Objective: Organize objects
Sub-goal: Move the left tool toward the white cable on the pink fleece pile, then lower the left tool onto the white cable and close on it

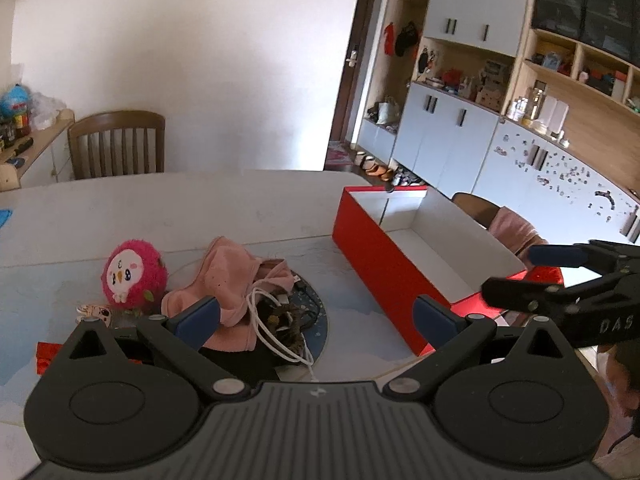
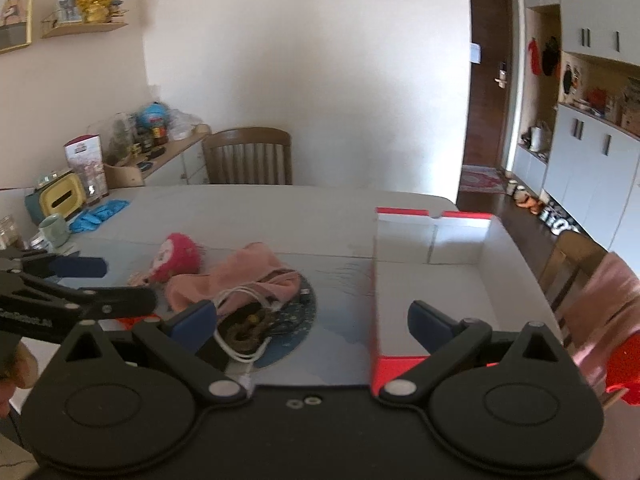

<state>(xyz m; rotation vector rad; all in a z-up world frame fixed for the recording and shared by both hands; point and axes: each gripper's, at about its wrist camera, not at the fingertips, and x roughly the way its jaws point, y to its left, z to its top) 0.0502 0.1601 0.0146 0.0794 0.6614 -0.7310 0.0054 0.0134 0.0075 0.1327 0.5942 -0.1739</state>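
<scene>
We see a pale table (image 1: 168, 208) from two handheld grippers, both raised above it. Our left gripper (image 1: 316, 314) has its blue-padded fingers spread wide, holding nothing. Our right gripper (image 2: 312, 320) is likewise spread wide and empty.

Between them lies a loose pile on a dark round mat (image 1: 320, 320). On top is a crumpled pink cloth (image 1: 232, 276), soft and folded over itself. A white cable (image 1: 276, 332) loops across its near edge, tangled with a brownish item we cannot identify. Just left of the cloth sits a round, fuzzy magenta plush toy (image 1: 134, 274) with a white bird-like face, upright and facing us in the left view. A small flat cartoon charm (image 1: 96, 312) lies in front of the toy.

To the right of the pile stands a long open box (image 1: 376, 268), red outside, white inside, with nothing visible in it. A wooden chair (image 1: 118, 144) stands at the table's far side.
</scene>
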